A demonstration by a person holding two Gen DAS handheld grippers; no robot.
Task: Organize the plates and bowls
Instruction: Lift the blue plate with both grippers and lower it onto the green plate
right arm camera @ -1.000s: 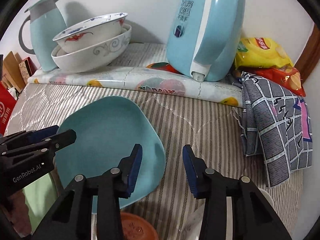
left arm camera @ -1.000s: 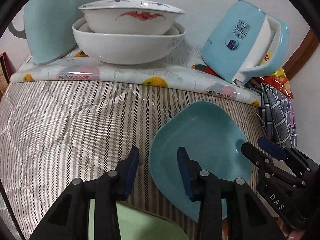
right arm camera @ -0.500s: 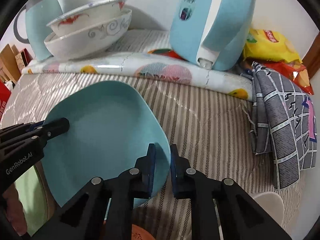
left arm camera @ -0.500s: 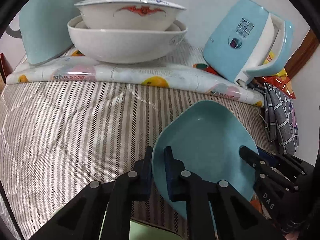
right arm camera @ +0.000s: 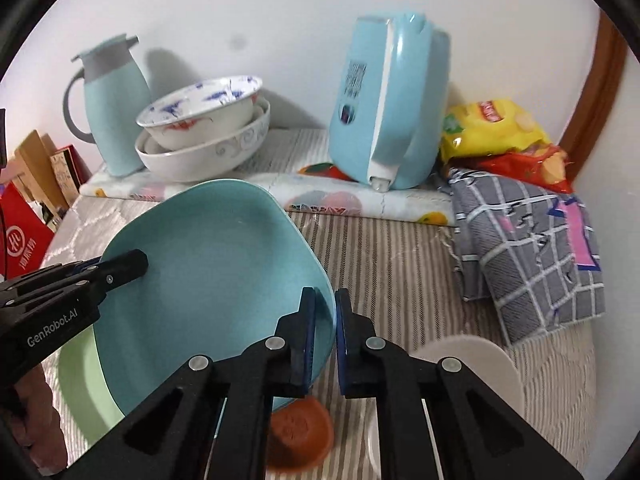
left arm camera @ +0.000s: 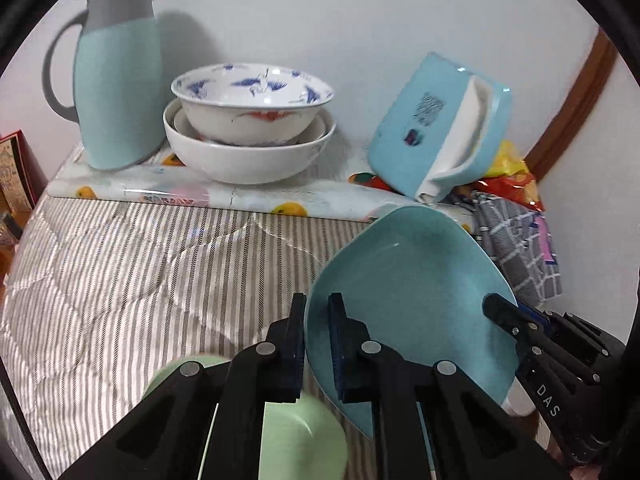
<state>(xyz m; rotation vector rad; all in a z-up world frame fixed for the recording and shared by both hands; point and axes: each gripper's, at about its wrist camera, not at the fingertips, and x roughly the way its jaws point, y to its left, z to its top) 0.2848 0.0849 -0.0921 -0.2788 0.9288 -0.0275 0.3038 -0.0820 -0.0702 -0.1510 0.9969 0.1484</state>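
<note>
Both grippers are clamped tight on opposite rims of the teal plate (right arm camera: 208, 264): left gripper (left arm camera: 316, 344), right gripper (right arm camera: 325, 336). The plate hangs tilted over the green plate (right arm camera: 80, 376), well short of the stacked bowls (left arm camera: 248, 128) behind. Looks like mid-carry; next it needs a level set-down.

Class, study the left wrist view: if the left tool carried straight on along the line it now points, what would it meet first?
The left tool is clamped on the blue plate, so that travels with it. Ahead lies the striped cloth; it would probably meet that first, short of the stacked bowls, though depth is unclear.
</note>
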